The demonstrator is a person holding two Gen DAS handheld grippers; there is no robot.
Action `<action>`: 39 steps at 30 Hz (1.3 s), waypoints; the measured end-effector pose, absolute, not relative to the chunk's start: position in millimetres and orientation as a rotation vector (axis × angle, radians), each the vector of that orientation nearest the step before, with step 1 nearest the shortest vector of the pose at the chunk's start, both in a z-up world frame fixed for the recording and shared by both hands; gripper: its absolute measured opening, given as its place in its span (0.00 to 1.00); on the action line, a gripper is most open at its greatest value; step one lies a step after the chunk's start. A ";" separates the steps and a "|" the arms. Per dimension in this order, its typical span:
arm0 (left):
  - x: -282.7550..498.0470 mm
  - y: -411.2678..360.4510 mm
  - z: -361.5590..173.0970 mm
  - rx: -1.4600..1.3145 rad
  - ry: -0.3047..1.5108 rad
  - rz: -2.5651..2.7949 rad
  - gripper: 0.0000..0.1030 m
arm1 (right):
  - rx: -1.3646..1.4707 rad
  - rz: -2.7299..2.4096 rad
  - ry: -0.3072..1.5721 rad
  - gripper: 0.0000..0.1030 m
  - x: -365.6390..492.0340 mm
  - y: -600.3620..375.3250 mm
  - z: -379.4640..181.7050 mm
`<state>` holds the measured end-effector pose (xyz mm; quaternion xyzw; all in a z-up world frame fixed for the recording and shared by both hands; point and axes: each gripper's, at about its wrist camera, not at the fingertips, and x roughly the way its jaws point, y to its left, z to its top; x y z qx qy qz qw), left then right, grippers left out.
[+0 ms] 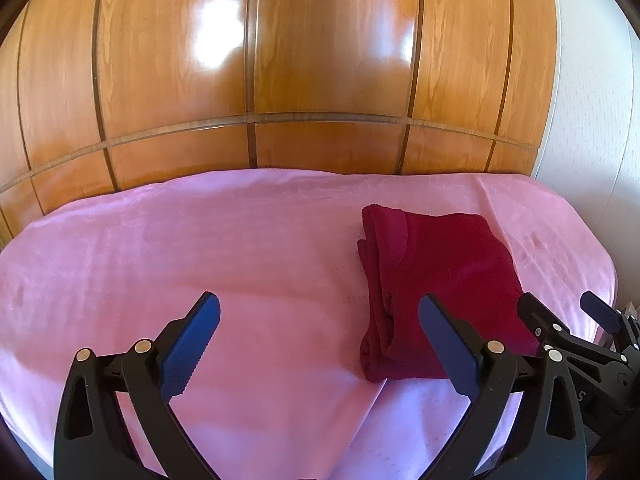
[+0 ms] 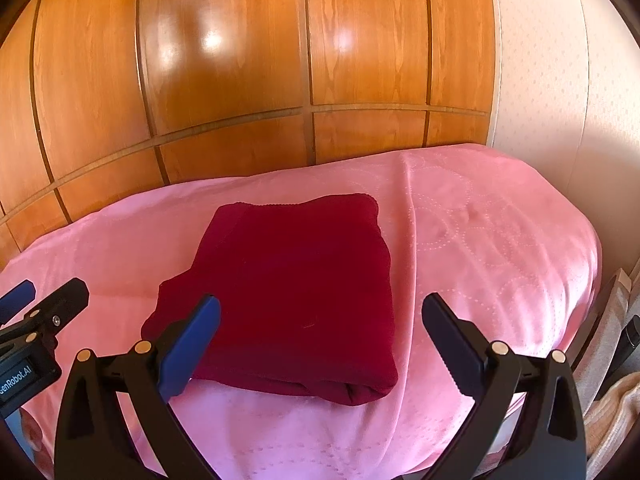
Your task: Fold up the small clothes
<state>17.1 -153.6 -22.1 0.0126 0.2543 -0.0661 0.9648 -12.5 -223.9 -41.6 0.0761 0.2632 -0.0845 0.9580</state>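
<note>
A dark red garment (image 1: 440, 264) (image 2: 296, 272) lies folded into a neat rectangle on the pink bedspread (image 1: 200, 232) (image 2: 480, 240). My left gripper (image 1: 318, 301) (image 2: 52, 286) hovers to the left of it with its jaws wide apart and only bare bedspread between them. The right gripper (image 2: 322, 301) (image 1: 556, 300) is also open, just above the garment's near edge. Its left finger is over the near left corner of the cloth and its right finger is past the cloth's right side. Neither gripper's pads press on the cloth.
A glossy wooden wardrobe (image 1: 320, 60) (image 2: 240, 60) stands right behind the bed. A pale wall (image 1: 592, 100) (image 2: 560, 80) closes the right side. Beige fabric (image 2: 612, 400) lies off the bed's right edge, low in the right wrist view.
</note>
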 end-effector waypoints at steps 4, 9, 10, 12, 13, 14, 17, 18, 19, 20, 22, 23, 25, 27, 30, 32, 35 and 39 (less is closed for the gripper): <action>15.4 -154.0 -21.1 0.031 0.511 -0.138 0.96 | 0.157 -0.168 0.538 0.98 -12.9 -224.5 -42.8; 14.7 -154.9 -21.0 0.036 0.509 -0.134 0.96 | 0.160 -0.174 0.532 0.98 -14.5 -225.8 -40.5; 14.5 -155.1 -20.9 0.035 0.511 -0.135 0.96 | 0.158 -0.173 0.531 0.98 -14.8 -225.3 -40.6; 13.9 -153.8 -20.6 0.033 0.508 -0.135 0.96 | 0.152 -0.172 0.529 0.98 -15.8 -223.6 -41.0; 13.0 -153.6 -20.1 0.032 0.505 -0.137 0.96 | 0.150 -0.171 0.529 0.98 -16.0 -223.2 -41.2; 12.7 -152.3 -19.9 0.033 0.503 -0.141 0.96 | 0.150 -0.171 0.530 0.98 -16.6 -222.3 -41.4; 11.8 -150.0 -18.9 0.028 0.496 -0.142 0.96 | 0.152 -0.169 0.530 0.98 -17.5 -221.2 -41.5; 11.3 -149.3 -18.3 0.022 0.495 -0.146 0.96 | 0.152 -0.167 0.530 0.98 -17.7 -220.9 -41.4; 11.4 -148.8 -17.8 0.020 0.497 -0.148 0.96 | 0.152 -0.166 0.532 0.98 -17.6 -220.5 -41.8; 11.3 -148.7 -17.4 0.020 0.498 -0.146 0.96 | 0.151 -0.168 0.534 0.98 -18.0 -219.7 -42.1; 11.1 -148.0 -16.7 0.009 0.501 -0.154 0.96 | 0.151 -0.168 0.538 0.98 -18.1 -219.2 -42.9; 11.4 -147.5 -16.9 0.006 0.504 -0.157 0.96 | 0.151 -0.168 0.539 0.98 -18.1 -219.3 -43.2; 12.3 -147.2 -17.4 0.006 0.506 -0.152 0.96 | 0.147 -0.161 0.548 0.98 -16.4 -219.2 -44.2; 12.7 -145.0 -18.0 -0.004 0.502 -0.148 0.96 | 0.146 -0.157 0.553 0.98 -16.4 -218.2 -45.4; 10.9 -144.2 -18.6 0.006 0.483 -0.135 0.96 | 0.146 -0.153 0.562 0.98 -15.9 -216.7 -47.6; 12.9 -142.2 -18.8 -0.002 0.491 -0.140 0.96 | 0.141 -0.149 0.565 0.98 -16.1 -215.1 -49.1; 18.6 -137.6 -21.9 -0.026 0.525 -0.123 0.96 | 0.142 -0.143 0.567 0.98 -14.9 -215.4 -48.8; 25.0 -132.4 -29.5 -0.046 0.560 -0.109 0.96 | 0.145 -0.144 0.565 0.98 -13.3 -218.6 -47.7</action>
